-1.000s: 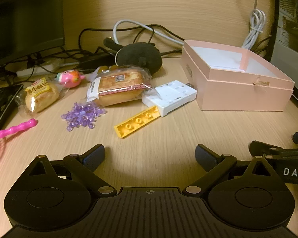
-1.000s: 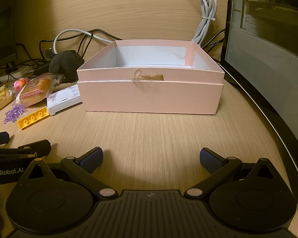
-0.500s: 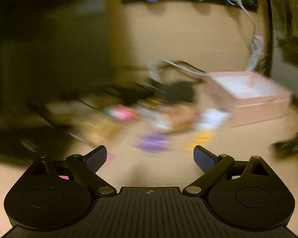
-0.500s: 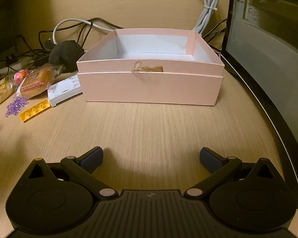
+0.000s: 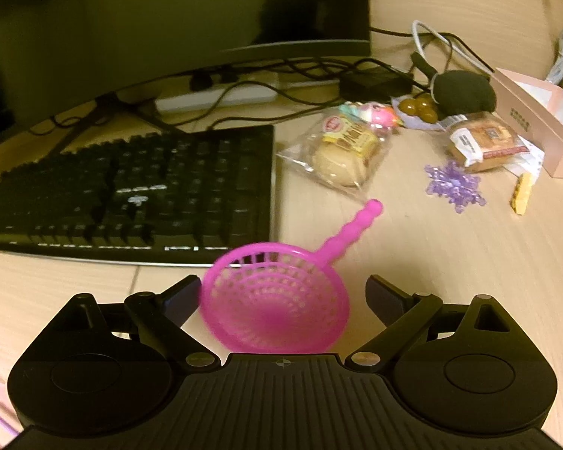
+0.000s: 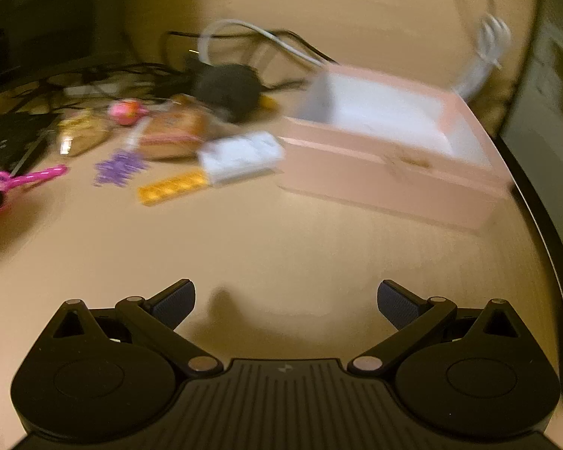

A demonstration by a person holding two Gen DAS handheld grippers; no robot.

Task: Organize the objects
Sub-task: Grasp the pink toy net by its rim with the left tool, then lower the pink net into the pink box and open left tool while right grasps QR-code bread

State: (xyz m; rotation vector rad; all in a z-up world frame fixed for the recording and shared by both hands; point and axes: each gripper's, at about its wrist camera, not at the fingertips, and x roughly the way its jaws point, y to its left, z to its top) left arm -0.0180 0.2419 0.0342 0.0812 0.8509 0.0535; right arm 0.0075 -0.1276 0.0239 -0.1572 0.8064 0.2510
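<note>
A pink toy strainer (image 5: 277,296) lies on the desk with its bowl between the open fingers of my left gripper (image 5: 283,294), handle pointing away to the right. It also shows at the far left of the blurred right wrist view (image 6: 3,183). An open pink box (image 6: 394,150) stands at the right; its corner shows in the left wrist view (image 5: 536,127). My right gripper (image 6: 285,300) is open and empty over bare desk, well short of the box.
Loose items lie between strainer and box: two wrapped cakes (image 5: 345,150) (image 5: 484,142), a purple snowflake (image 5: 454,187), a yellow brick (image 6: 172,187), a white charger (image 6: 240,157), a pink toy (image 6: 125,112), a dark plush (image 5: 463,92). A keyboard (image 5: 131,195) and monitor (image 5: 169,18) sit left.
My left gripper has swung left and now has the pink strainer's bowl between its open fingers. My right gripper has turned left, so the box sits further right.
</note>
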